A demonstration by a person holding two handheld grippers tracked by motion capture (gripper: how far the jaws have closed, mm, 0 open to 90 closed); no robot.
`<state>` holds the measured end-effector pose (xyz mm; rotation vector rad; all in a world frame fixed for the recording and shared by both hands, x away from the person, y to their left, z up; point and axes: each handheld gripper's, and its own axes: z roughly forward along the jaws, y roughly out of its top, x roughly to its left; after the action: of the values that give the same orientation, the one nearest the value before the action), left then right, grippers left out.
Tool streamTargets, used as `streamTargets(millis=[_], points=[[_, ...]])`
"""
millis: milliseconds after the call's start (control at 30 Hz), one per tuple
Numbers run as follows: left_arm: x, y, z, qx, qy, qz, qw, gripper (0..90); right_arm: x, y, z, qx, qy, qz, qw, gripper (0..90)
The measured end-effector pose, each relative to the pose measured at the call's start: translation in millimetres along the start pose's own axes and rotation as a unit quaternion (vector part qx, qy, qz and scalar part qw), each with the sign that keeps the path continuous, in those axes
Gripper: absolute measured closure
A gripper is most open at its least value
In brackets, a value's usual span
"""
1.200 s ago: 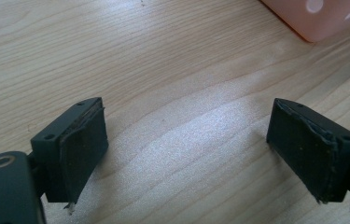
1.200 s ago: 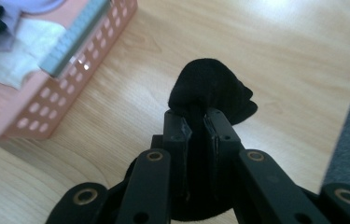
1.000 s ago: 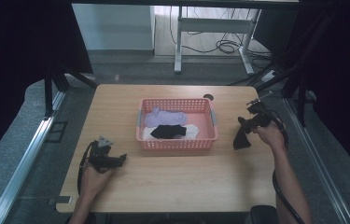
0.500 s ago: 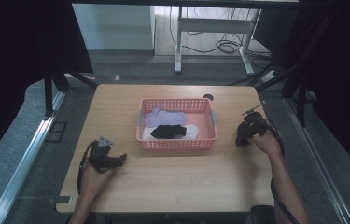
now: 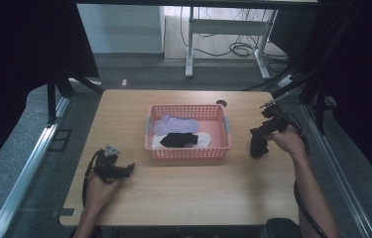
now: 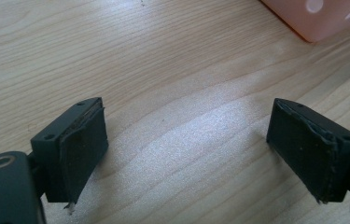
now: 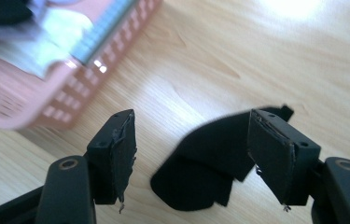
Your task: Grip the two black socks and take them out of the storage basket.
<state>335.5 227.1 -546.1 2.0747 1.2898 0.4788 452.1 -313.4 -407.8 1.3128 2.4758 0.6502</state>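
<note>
Pale wood-grain counter (image 5: 188, 193) carries all items. Near the left end of its front edge, the left gripper (image 5: 129, 168) lies low over the wood in the person's left hand (image 5: 99, 188); its fingers (image 6: 81, 144) are released, spread wide, with bare counter between them. No item stands between this gripper and the pink basket (image 5: 188, 152), whose corner shows in the left gripper view (image 6: 312, 23).

The basket sits at the counter's centre, toward the back edge. It holds a lilac sock (image 5: 173, 123), a black sock (image 5: 178, 140) and a white sock (image 5: 206, 140).

Just beyond the basket's right wall, a black sock (image 5: 258, 145) lies on the counter by the right edge. The right gripper (image 5: 260, 141) is above it, held by the right hand (image 5: 286, 140). Its fingers (image 7: 119, 149) have just been opening; they are released and stand apart, the sock (image 7: 200, 172) flat on the wood below, free of both pads.

Compared with the earlier frame, the sock that hung clamped in the right gripper now rests on the counter. The left gripper's position is unchanged.
</note>
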Motion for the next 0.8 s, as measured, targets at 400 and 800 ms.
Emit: streamTargets(millis=[400, 800], points=[[0.0, 0.1, -0.1, 0.001, 0.0, 0.0, 1.0, 12.0, 50.2, 42.8, 11.2, -0.015, 0.044, -0.069, 0.9966, 33.4], [0.1, 0.2, -0.3, 0.002, 0.0, 0.001, 1.0, 12.0, 108.2, 76.9, 50.8, -0.006, 0.093, -0.117, 0.9887, 31.6]])
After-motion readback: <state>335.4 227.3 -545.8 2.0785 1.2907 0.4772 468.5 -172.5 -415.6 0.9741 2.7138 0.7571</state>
